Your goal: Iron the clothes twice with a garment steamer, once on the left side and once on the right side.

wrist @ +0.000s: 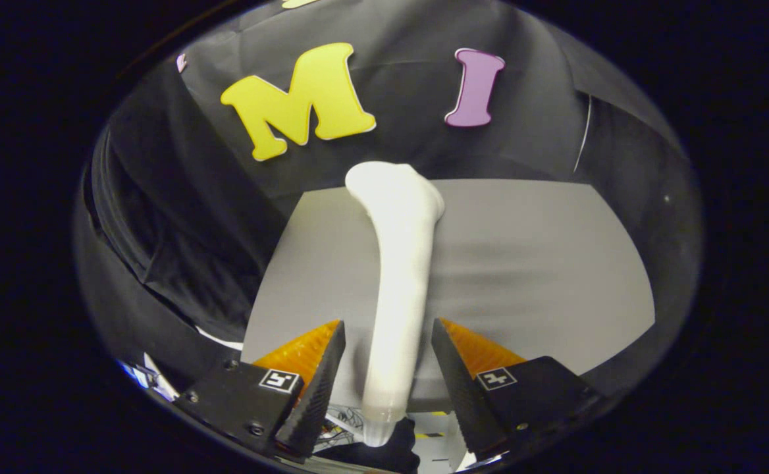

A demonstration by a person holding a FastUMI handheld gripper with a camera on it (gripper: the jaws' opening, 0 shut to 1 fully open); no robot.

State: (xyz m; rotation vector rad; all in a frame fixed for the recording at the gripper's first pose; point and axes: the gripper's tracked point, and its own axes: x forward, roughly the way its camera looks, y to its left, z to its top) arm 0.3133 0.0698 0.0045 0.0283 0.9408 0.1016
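A white garment steamer (401,276) stands between the fingers of my gripper (388,329), its handle running down past the fingertips and its wider head (394,187) pointing away over the far edge of the grey table (536,263). The picture of it is slightly blurred. The right finger (453,368) lies close against the handle. A visible gap separates the left finger (322,375) from it, so the jaws stand open around the handle. A dark, folded garment (174,224) hangs to the left of the table.
Black cloth wall rises behind the table. Below the fingers, past the table's near edge, lie loose cables (342,421) and a dark object (384,454) under the steamer's lower end.
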